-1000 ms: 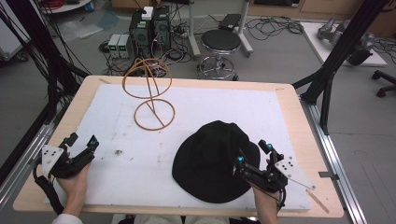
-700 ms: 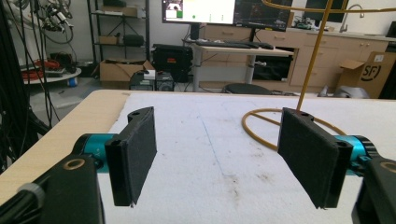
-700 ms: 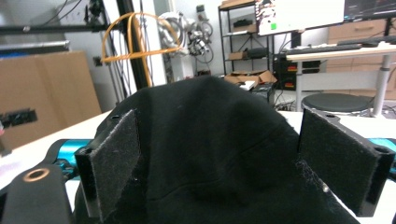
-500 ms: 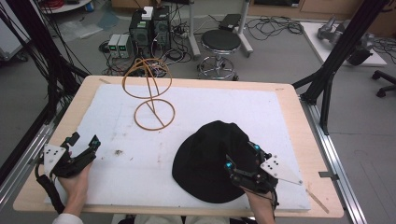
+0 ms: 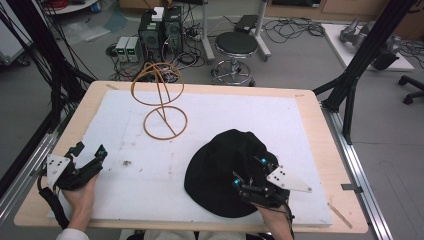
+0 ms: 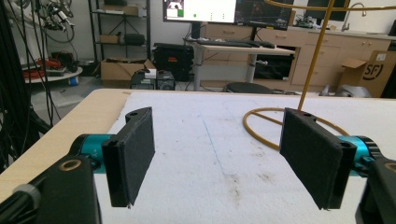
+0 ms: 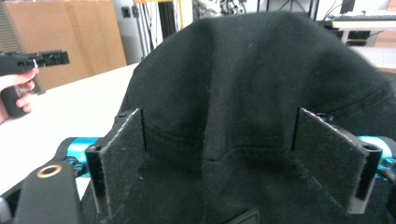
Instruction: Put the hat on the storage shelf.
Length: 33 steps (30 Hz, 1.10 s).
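A black cap [image 5: 220, 165] lies on the white mat [image 5: 225, 115] at the front right. My right gripper [image 5: 248, 171] is over the cap's near right side, open, its jaws astride a fold of the black cloth [image 7: 243, 70]. The jaws are not pressing the cloth. A gold wire stand [image 5: 159, 100], with a ring base and a hoop on a stem, rises at the back left. My left gripper [image 5: 90, 150] is held low at the mat's left edge, open and holding nothing. The left gripper view looks between the jaws [image 6: 217, 126] toward the stand's ring base [image 6: 261, 126].
The mat covers a wooden table [image 5: 320, 125] with bare edges all round. Small dark specks [image 5: 125, 162] mark the mat near my left gripper. A stool [image 5: 236, 45], computers [image 5: 160, 30] and cables stand on the floor beyond the far edge.
My right gripper has moved left and forward from the cap's right edge onto the cap, turning as it went. The left gripper has stayed put.
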{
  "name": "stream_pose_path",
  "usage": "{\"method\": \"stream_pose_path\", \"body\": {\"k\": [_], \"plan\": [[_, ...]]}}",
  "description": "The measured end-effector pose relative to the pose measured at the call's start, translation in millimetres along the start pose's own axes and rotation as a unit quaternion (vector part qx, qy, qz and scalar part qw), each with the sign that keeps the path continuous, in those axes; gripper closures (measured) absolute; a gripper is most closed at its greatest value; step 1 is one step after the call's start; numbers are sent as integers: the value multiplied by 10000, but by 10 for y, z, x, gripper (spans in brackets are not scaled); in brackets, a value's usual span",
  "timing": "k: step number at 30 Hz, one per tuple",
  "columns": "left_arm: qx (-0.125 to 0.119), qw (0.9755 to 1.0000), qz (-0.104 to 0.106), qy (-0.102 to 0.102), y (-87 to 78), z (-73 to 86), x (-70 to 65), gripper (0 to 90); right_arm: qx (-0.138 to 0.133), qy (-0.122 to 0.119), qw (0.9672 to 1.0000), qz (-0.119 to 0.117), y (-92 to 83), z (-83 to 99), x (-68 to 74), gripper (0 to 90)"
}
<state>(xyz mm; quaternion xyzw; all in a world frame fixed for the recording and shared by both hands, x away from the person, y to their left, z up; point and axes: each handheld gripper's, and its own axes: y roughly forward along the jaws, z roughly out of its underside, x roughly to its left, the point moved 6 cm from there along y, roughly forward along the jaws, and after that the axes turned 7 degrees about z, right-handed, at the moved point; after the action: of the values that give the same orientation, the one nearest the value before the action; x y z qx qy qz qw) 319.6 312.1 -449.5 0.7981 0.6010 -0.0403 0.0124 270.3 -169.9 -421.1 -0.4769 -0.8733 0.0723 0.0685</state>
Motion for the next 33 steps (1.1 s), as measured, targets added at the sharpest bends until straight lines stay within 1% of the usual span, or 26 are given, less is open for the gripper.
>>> {"method": "stream_pose_path", "body": {"k": [3, 4, 5, 7, 9, 12, 13, 15, 18, 19, 21, 23, 24, 26, 28, 32, 33], "plan": [[-17, 10000, -56, 19, -8, -7, 4, 268, 85, -86, 9999, 34, -3, 21, 10, 293], [-22, 10000, -62, 19, -10, -8, 7, 268, 103, -84, 9999, 26, -4, 28, 11, 335], [-22, 10000, -62, 19, -10, -8, 7, 268, 136, -33, 9999, 6, -6, 37, 15, 370], [-22, 10000, -76, 11, -10, -6, 12, 268, 188, -17, 9998, -33, 6, 62, 18, 427], [-34, 10000, -68, 17, -12, -8, 9, 269, 250, -27, 9997, 39, 20, 85, 18, 468], [-43, 10000, -57, 31, -10, -9, 3, 275, 353, 246, 9991, 41, 45, 89, 10, 513], [-44, 10000, -48, 34, -8, -9, -1, 275, 373, 275, 9989, 68, 52, 85, 5, 539], [-38, 10000, -41, 37, -6, -8, -4, 275, 398, 232, 9988, 188, 60, 79, 1, 598], [-44, 10000, -38, 37, -5, -8, -5, 277, 432, 163, 9986, 263, 62, 75, -25, 711], [-44, 10000, -30, 36, -5, -6, -3, 278, 424, 189, 9986, 238, 57, 65, -39, 760], [-50, 10000, -39, 35, -6, -7, -1, 279, 419, 139, 9988, 229, 58, 58, -34, 836], [-51, 10000, -40, 46, -9, -8, -1, 280, 475, 41, 9985, 255, 70, 62, -29, 854], [-55, 10000, -38, 44, -9, -9, -4, 280, 508, 42, 9984, 239, 75, 65, -29, 858], [-63, 10000, -33, 54, -8, -10, -7, 280, 534, 142, 9983, 200, 84, 63, -42, 863], [-54, 10000, -24, 58, -4, -8, -7, 280, 525, 179, 9983, 177, 86, 60, -46, 863], [-42, 10000, -8, 65, -2, -5, -13, 280, 458, 61, 9988, 141, 74, 53, -49, 864], [-42, 10000, -8, 65, -2, -5, -13, 280, 451, 71, 9989, 123, 72, 50, -48, 864]]}}
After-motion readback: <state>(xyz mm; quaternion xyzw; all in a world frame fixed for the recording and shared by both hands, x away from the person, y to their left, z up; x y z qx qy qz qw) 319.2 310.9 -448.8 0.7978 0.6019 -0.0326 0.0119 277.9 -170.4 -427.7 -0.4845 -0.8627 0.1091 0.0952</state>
